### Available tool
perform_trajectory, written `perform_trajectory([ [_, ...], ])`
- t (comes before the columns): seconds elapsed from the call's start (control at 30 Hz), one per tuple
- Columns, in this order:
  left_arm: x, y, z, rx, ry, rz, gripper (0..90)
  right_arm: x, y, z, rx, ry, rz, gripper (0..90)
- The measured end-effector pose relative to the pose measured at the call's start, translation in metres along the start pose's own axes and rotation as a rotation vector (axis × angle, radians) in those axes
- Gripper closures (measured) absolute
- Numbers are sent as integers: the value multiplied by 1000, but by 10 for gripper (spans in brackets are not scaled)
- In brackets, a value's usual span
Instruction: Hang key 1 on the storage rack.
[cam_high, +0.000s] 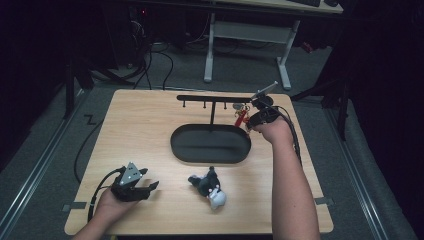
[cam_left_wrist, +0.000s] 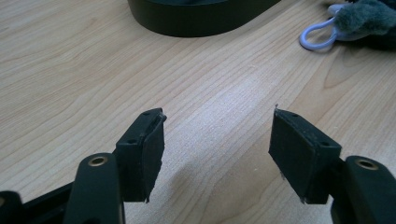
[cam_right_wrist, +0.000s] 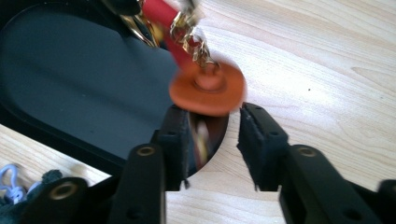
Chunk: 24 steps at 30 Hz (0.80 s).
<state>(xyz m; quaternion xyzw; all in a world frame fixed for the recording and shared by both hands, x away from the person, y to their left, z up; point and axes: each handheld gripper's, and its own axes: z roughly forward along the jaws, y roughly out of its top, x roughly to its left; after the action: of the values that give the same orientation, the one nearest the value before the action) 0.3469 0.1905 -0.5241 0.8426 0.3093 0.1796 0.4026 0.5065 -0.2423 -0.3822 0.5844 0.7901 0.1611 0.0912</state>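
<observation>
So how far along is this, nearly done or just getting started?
About halfway, it seems. A red keychain already hangs at the right end of the rack, and the right gripper is beside it with jaws open around its orange disc. The plush toy lies on the table, apparently left to hang. The left gripper rests open, holding nothing.

Dim room. Grey carpet floor (cam_high: 50, 145), cables (cam_high: 150, 60) trailing. Pale wooden table (cam_high: 140, 125); white-legged desk (cam_high: 250, 35) behind it. Dark edges.
</observation>
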Motion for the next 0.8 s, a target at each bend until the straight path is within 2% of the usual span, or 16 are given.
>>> perform_trajectory([
  [0.2, -1, 0, 0, -2, -1, 2, 360, -1, -7, -7, -19, -13, 9, 594],
  [0.33, -1, 1, 1, -2, -3, 5, 360, -1, -18, -12, -40, -7, 8, 566],
  [0.57, -4, 5, 2, -5, -12, 7, 360, 4, -50, -18, -66, -13, -4, 529],
  [0.7, -6, 6, 3, -6, -15, 6, 360, 3, -71, -19, -86, 1, -6, 514],
  [0.73, -6, 6, 3, -3, -17, 7, 360, 3, -71, -19, -86, 1, -6, 514],
  [0.77, -6, 6, 4, 1, -20, 8, 360, 3, -83, -17, -100, 9, -9, 497],
  [0.8, -7, 6, 5, 2, -20, 8, 360, 4, -87, -16, -104, 11, -11, 491],
])
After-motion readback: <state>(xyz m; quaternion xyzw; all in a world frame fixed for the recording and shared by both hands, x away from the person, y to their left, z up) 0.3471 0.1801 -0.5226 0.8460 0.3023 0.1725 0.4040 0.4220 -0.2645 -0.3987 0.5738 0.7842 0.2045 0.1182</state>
